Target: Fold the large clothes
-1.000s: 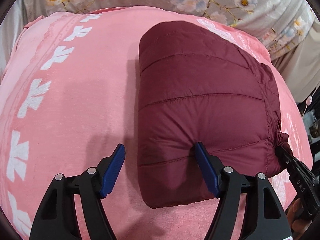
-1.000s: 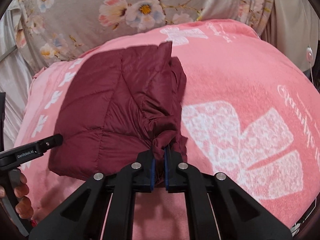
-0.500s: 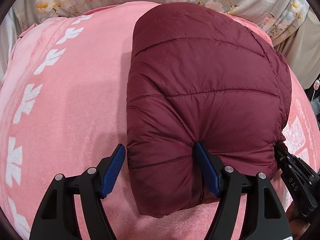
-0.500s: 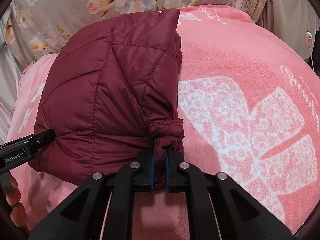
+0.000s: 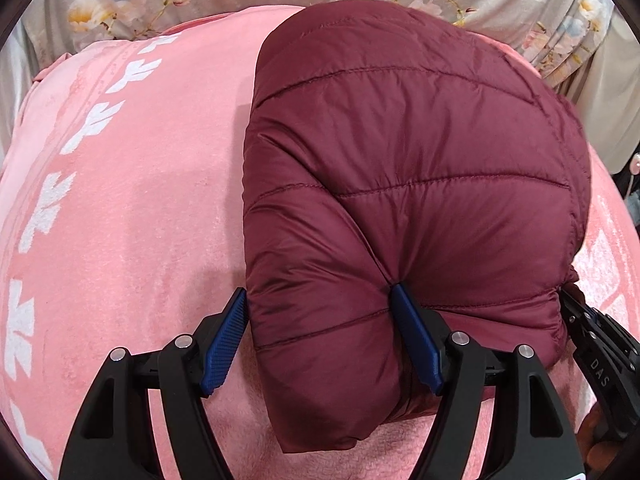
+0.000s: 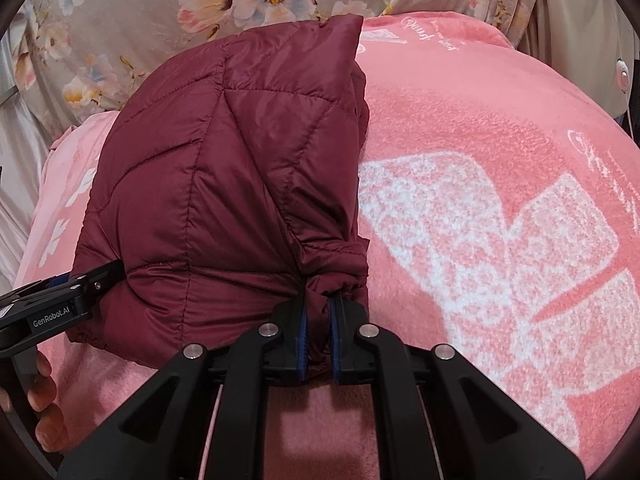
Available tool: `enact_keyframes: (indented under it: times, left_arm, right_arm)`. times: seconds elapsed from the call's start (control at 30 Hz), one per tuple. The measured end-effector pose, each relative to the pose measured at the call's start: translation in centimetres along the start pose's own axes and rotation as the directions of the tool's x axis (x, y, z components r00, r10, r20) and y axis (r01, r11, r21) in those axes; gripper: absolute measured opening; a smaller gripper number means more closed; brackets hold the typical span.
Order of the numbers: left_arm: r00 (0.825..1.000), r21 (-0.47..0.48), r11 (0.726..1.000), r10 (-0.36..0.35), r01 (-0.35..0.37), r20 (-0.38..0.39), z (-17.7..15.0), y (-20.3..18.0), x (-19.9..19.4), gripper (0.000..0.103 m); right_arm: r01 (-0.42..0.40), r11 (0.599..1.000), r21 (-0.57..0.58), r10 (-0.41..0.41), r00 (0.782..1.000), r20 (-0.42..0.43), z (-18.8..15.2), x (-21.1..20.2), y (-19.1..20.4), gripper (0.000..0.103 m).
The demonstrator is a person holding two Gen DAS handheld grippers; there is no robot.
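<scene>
On the pink blanket (image 5: 120, 208), the left claw (image 5: 320, 340) stands wide, its blue pads pressed into a thick corner of the folded maroon puffer jacket (image 5: 420, 184). The right claw (image 6: 318, 334) is nearly closed, pinching the bunched edge at the jacket's other corner. The folding looks almost finished; setting down and release remain. Against a second earlier, the bundle fills far more of both views.
</scene>
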State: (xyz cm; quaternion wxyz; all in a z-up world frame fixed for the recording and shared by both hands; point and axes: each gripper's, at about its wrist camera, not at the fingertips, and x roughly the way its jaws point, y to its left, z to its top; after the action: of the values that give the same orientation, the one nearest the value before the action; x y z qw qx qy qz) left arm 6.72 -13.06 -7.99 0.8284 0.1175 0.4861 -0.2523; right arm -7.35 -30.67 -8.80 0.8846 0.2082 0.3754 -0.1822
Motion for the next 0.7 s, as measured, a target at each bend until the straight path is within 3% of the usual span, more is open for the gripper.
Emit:
enact_keyframes:
  times: [0.13,0.27,0.37,0.47,0.53,0.7]
  left_arm:
    - [0.999,-0.015,0.999,-0.046,0.046,-0.012,0.9,2.3,-2.7,0.069]
    - [0.993,-0.010,1.000,0.008,-0.007,0.116,4.2,4.3,-6.9,0.068]
    - [0.981,-0.037,0.999,0.003,0.004,0.193,9.0,4.9,-8.8,0.068]
    - [0.979,-0.056,0.998,0.005,0.007,0.203,12.9,4.3,-8.5,0.068]
    - [0.985,-0.068,0.997,-0.011,0.022,0.170,15.3,3.4,-6.9,0.068]
    - [0.996,-0.041,0.999,-0.010,0.014,0.094,17.7,0.2,-2.4,0.068]
  right_arm:
    - [0.008,0.998,0.061,-0.006,1.000,-0.025,1.3,-2.7,-1.7,0.028]
    - [-0.034,0.994,0.101,0.025,0.996,0.087,5.0,-6.7,-2.6,0.030]
    - [-0.069,0.991,0.111,0.052,0.987,0.154,9.1,-7.5,-2.2,0.038]
    - [-0.080,0.991,0.110,0.063,0.987,0.148,13.0,-5.5,-1.3,0.044]
    - [-0.092,0.986,0.140,0.076,0.990,0.116,14.8,-3.2,-1.2,0.044]
    - [-0.089,0.954,0.285,0.090,0.996,0.011,16.8,3.0,-2.8,0.045]
